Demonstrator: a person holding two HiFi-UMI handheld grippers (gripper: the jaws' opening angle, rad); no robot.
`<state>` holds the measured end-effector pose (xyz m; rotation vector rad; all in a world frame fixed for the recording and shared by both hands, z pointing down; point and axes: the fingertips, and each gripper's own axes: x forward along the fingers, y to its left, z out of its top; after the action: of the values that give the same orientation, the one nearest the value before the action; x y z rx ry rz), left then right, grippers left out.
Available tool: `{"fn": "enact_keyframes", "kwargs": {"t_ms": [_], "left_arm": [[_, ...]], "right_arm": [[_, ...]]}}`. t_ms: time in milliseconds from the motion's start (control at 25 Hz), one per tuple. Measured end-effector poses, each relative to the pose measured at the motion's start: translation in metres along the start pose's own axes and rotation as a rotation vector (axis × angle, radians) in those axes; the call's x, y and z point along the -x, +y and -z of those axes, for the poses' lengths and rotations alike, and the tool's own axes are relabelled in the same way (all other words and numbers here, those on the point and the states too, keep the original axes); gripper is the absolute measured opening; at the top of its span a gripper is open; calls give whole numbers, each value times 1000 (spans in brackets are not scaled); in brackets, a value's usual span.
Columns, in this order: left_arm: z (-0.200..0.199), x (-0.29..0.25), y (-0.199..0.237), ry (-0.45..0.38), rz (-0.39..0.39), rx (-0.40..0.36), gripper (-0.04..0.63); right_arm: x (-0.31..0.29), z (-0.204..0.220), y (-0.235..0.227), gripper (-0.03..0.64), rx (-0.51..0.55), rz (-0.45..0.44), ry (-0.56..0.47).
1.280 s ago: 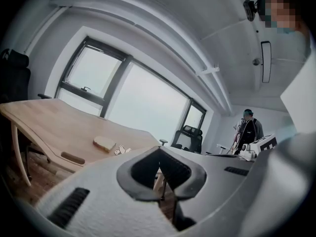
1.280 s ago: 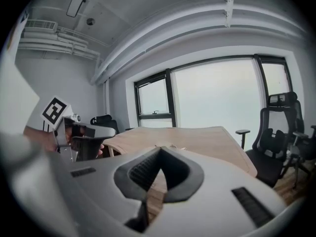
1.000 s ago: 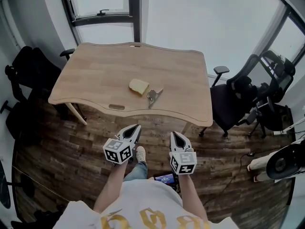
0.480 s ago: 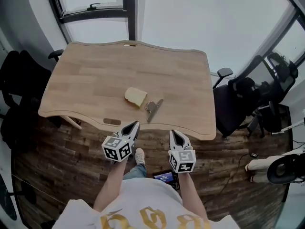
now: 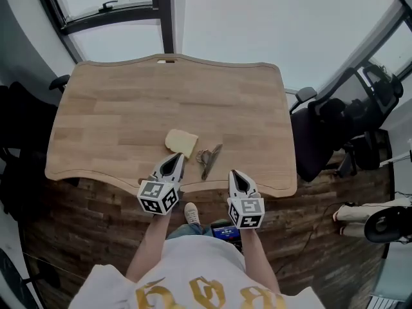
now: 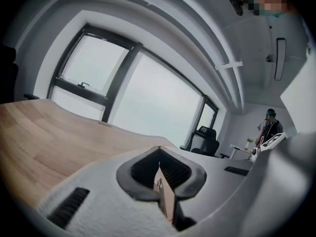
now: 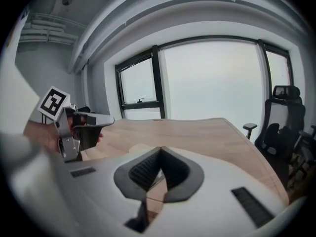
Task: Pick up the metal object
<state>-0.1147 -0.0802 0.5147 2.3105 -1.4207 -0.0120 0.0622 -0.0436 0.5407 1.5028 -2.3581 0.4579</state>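
Wooden table [image 5: 116, 108]: centre of the frame. Metal object [image 5: 207, 160]: lies flat near the table's lower edge, just right of a bread slice [image 5: 181, 142], touched by neither gripper. Left gripper [image 5: 174, 161]: jaws pressed together, empty, tip by the bread's lower edge. Right gripper [image 5: 236, 176]: jaws pressed together, empty, lower right of the metal object. Black office chair [image 5: 322, 134]: right of the table.

One wooden surface [image 5: 116, 108] carries two things: one metal object [image 5: 207, 158] and one pale yellow slab [image 5: 181, 141]. There are two hand-held grippers, the left hand-held gripper [image 5: 175, 161] and the right hand-held gripper [image 5: 235, 176], each bearing one marker cube [image 5: 158, 197]. At least two dark office chairs [image 5: 322, 134] stand at the right; the dark shapes at the left cannot be counted. One small lit screen [image 5: 223, 232] shows below.
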Motion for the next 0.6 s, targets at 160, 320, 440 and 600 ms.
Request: {"fn": "enact_keyframes", "kwargs": {"t_ms": [160, 320, 440, 600], "left_arm": [[-2, -19, -4, 28, 53, -8, 20], [2, -29, -4, 68, 75, -10, 20], [3, -32, -1, 77, 75, 7, 20], [0, -40, 6, 81, 64, -2, 20]], "right_arm": [[-6, 4, -10, 11, -24, 28, 19], [-13, -2, -12, 11, -31, 38, 11], [-18, -5, -13, 12, -32, 33, 6], [-28, -8, -15, 11, -30, 27, 4]]}}
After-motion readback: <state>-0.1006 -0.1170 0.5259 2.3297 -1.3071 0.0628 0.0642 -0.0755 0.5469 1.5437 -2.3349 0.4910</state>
